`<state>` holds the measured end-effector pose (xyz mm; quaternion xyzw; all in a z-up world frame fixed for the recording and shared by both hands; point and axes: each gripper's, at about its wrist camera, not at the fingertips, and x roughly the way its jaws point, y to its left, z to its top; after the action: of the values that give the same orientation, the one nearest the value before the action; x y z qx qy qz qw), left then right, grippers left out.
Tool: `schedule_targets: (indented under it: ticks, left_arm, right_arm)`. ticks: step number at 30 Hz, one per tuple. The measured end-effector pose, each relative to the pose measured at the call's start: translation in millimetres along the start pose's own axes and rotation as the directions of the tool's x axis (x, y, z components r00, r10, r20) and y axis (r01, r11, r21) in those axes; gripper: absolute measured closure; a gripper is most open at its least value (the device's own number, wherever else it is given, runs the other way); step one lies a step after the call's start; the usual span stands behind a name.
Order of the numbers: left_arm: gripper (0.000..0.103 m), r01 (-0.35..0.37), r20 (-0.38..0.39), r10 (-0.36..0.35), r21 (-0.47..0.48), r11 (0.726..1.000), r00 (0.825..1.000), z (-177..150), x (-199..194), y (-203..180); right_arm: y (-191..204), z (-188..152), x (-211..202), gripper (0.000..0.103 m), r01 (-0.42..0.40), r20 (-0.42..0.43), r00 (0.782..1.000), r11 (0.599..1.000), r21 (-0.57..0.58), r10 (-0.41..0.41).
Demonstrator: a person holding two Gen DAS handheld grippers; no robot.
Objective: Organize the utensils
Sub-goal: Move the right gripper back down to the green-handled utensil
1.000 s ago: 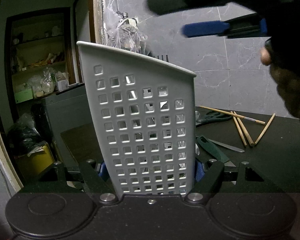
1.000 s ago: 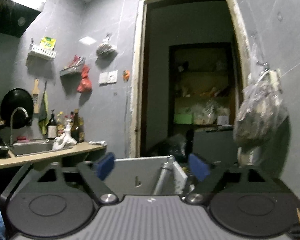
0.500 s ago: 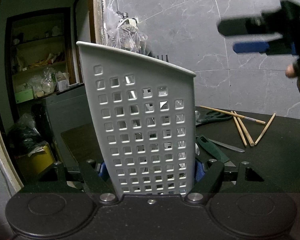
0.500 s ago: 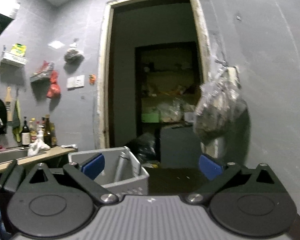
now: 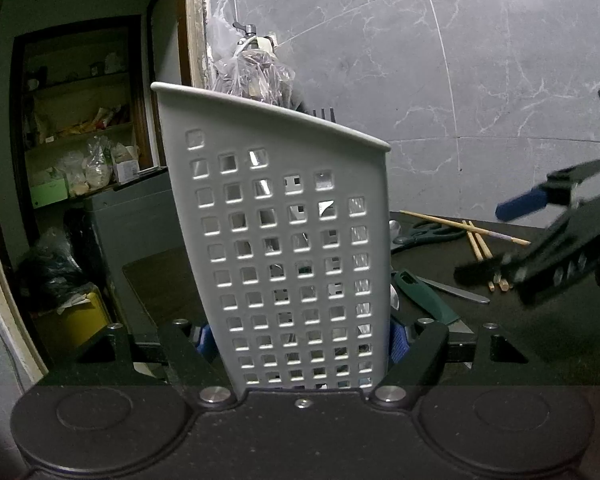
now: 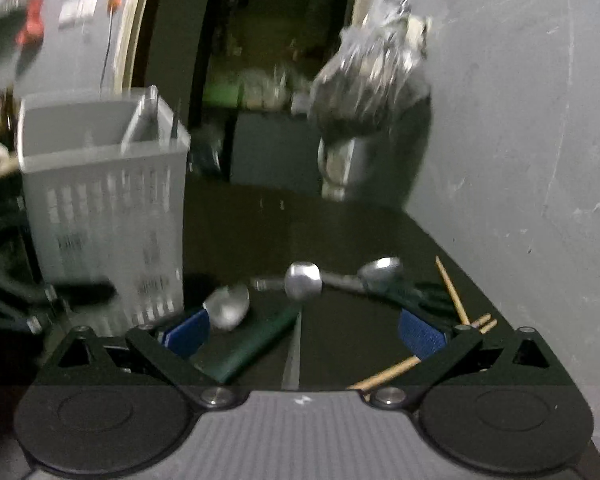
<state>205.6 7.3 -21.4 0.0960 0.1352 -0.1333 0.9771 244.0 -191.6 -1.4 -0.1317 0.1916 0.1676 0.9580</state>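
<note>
Two grippers were at work. The left gripper [image 5: 300,338] clamped the grey slotted caddy [image 5: 288,240] low on its walls, holding it upright on the dark tabletop [image 6: 340,224]. The right gripper [image 6: 304,334], jaws just spread wide and empty, hung over the loose pieces — spoons [image 6: 226,306], a green-handled knife [image 6: 248,344], chopsticks [image 6: 454,294]. The knife looked stiff and light; I'd judge its handle the safest hold, since the polished spoons seemed slippery and lay flat.
</note>
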Motion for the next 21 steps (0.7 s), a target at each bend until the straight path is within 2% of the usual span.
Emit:
schedule_targets:
  ticks: [10,21]
  left_arm:
    - [0.026,0.0,0.0,0.0,0.001,1.0,1.0,0,0,0]
    - [0.026,0.0,0.001,0.0,-0.001,1.0,1.0,0,-1,-1]
  right_arm:
    - [25,-9,31,0.0,0.034,-0.119,0.992,0.995,-0.098,-0.046]
    - [13,-14,21,0.0,0.034,-0.14,0.989,0.995,-0.098,-0.048]
